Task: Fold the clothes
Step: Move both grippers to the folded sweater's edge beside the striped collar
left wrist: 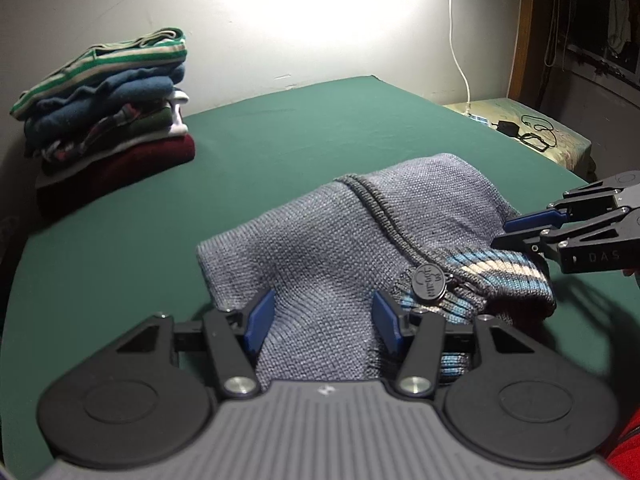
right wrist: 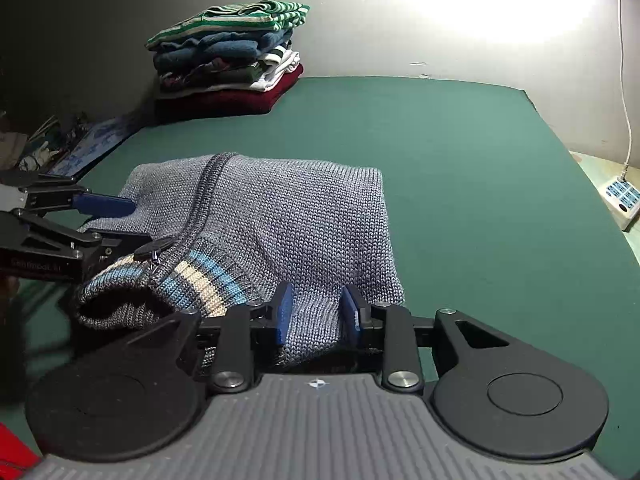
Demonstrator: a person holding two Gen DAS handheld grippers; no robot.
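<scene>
Over on the far left, a stack of folded clothes (left wrist: 108,120) is sitting against the wall at the back corner of the green table (left wrist: 280,152), a green-and-white striped top crowning it and a dark red sweater (left wrist: 132,168) at the bottom.

Moving in, the left gripper (left wrist: 322,326) is reaching over the near edge of the grey knit sweater (left wrist: 320,248), which is lying bunched on the table's near side. Its blue pads (left wrist: 260,324) are standing wide apart with knit fabric running between them; whether they are actually pressing it is hard to say from this angle. Just to the right, the round zipper pull (left wrist: 430,283) is dangling off the dark-edged zip, and beside it the striped ribbed collar (left wrist: 496,270) is curling up in blue and cream bands.

From the right wrist camera, the right gripper (right wrist: 316,312) is coming in at the sweater's (right wrist: 288,216) near edge beside the collar (right wrist: 192,280), jaws roughly half open, with a hump of knit sitting between the pads. The sweater's folded right edge is lying flat on the green cloth. At the far right, a white cord is hanging down the wall to a power strip (right wrist: 622,200) off the table's edge.
</scene>
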